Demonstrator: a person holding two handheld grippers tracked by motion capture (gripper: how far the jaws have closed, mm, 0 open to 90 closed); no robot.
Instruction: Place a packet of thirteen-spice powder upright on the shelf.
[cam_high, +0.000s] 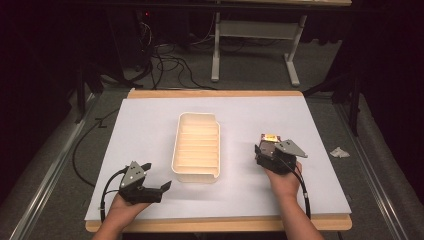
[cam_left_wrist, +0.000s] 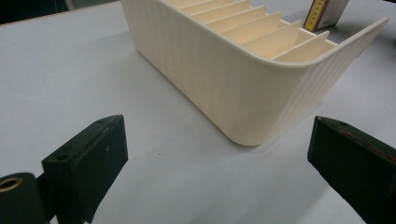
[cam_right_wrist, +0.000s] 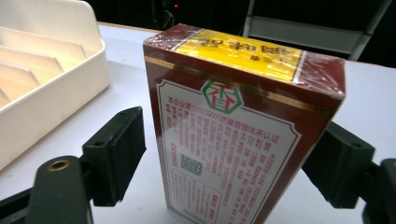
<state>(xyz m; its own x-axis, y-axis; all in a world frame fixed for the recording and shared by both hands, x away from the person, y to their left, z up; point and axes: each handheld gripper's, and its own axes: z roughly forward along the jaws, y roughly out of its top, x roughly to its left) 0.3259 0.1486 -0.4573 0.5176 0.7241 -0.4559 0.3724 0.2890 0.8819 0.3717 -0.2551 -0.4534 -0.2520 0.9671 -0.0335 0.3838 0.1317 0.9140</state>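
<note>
**Red carton stands between parted jaws, beside the slotted tray**

The dark red carton (cam_right_wrist: 238, 135) stands upright on the white worktop (cam_high: 150, 130), to the right of the cream tray (cam_high: 196, 148) and apart from it. It is wrapped in clear film. Its top carries a yellow band with gold Chinese characters, too tilted to read. The face towards the right gripper (cam_right_wrist: 224, 163) bears a green and red hexagon emblem, a white-framed panel of dense Chinese small print, and a QR code lower down; none of the print is legible.

The right gripper's jaws stand on either side of the carton. A gap shows at the left jaw, so they are parted and not pressing on it.

The tray is a ribbed, rounded box divided by thin cross walls into narrow slots. The slots that show hold nothing.

The left gripper (cam_left_wrist: 219, 158) rests near the tray's near left corner, its jaws wide apart with bare worktop between them.
</note>
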